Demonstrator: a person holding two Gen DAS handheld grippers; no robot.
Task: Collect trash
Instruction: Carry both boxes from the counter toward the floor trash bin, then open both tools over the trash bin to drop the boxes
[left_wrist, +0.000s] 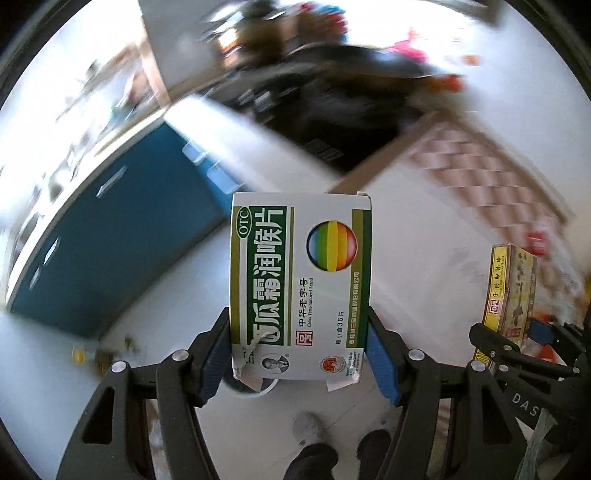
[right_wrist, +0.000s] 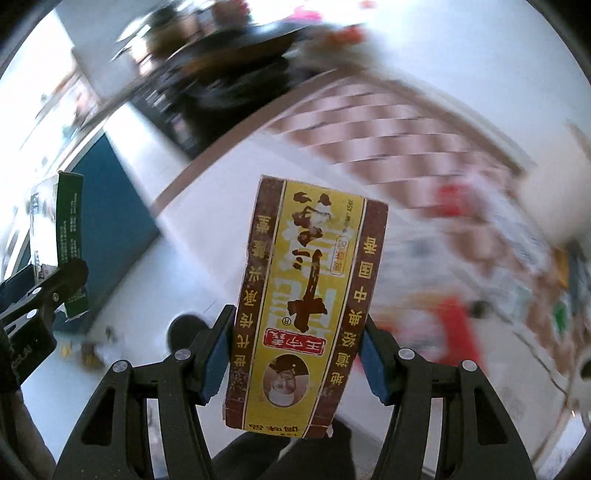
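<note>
Left gripper (left_wrist: 299, 354) clamped on white-and-green medicine box (left_wrist: 300, 284), blue pads (left_wrist: 382, 363) pressed against both sides, box held upright above pale floor (left_wrist: 424, 236). Right gripper (right_wrist: 293, 354) clamped likewise on yellow-and-brown carton (right_wrist: 308, 310), tilted slightly, lower corners torn. Both boxes carried in air, side by side, near blue cabinet (left_wrist: 122, 229). Background blurred.
</note>
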